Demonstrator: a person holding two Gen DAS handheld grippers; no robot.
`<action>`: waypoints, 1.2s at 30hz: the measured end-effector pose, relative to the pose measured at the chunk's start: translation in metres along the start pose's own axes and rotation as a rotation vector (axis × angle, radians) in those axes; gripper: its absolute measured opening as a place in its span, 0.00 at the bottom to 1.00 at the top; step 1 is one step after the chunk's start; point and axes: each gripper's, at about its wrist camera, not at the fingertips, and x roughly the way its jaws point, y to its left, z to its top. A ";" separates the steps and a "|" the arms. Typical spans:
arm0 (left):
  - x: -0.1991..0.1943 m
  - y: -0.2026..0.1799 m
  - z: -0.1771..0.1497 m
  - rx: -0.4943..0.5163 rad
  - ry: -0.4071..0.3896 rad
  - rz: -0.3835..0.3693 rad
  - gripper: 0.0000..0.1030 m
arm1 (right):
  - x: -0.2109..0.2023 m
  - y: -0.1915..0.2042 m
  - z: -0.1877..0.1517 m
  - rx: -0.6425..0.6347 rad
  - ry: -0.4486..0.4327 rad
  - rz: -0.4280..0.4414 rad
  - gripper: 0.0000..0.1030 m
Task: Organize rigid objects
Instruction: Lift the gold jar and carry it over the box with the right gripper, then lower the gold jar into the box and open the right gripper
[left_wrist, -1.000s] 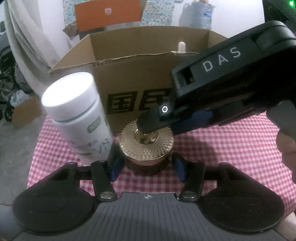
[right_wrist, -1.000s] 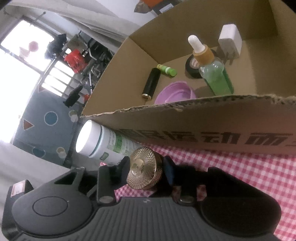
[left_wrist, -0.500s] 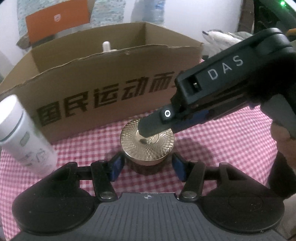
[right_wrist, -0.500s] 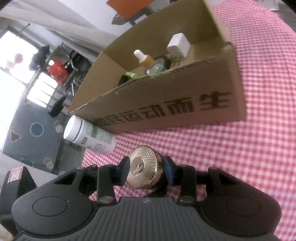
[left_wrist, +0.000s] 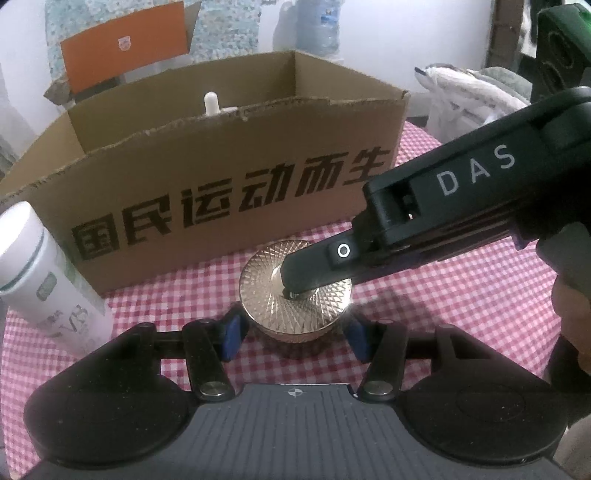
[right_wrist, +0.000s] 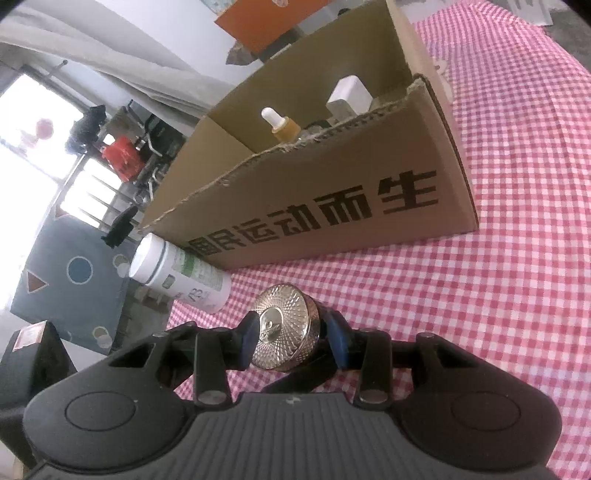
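Right gripper (right_wrist: 291, 338) comes in from the side, narrowed and clamped on the gold-lidded jar (left_wrist: 266, 295): one finger lies flat across the lid's centre and the other pad sits against its underside. The left gripper (left_wrist: 294, 334) stands at middling width with a blue pad just beside each flank of the jar; whether those pads press on it I cannot tell.

Against a second ago the whole scene has slid. The red-checked tablecloth (right_wrist: 480, 332) now fills more of the right wrist view, and the cardboard box (left_wrist: 221, 221), whose inside that camera then looked down into, is seen from farther back and lower, front wall first. The white bottle (left_wrist: 33, 273), then close beside the jar, is now off at the left edge. The jar kept its place between both pairs of fingers throughout, so it seems to have been carried along the box front, away from the bottle. It is still outside the box, near the front wall, so I judge the jar's sorting unfinished.

Only the dropper bottle (right_wrist: 275, 123) and a white block (right_wrist: 349, 98) show above the rim.

Readable writing: bold black 国民运动而生 on the box, white "DAS" on the right gripper's body. The bottle's green label is too blurred to read.
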 end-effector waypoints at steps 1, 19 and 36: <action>-0.005 0.001 0.000 0.006 -0.008 0.005 0.53 | -0.004 0.002 0.000 -0.003 -0.007 0.004 0.42; -0.050 -0.017 0.107 -0.008 -0.225 0.039 0.53 | -0.099 0.064 0.082 -0.253 -0.218 0.028 0.42; 0.044 0.034 0.164 -0.223 -0.022 0.004 0.53 | -0.019 0.031 0.176 -0.328 0.023 -0.101 0.44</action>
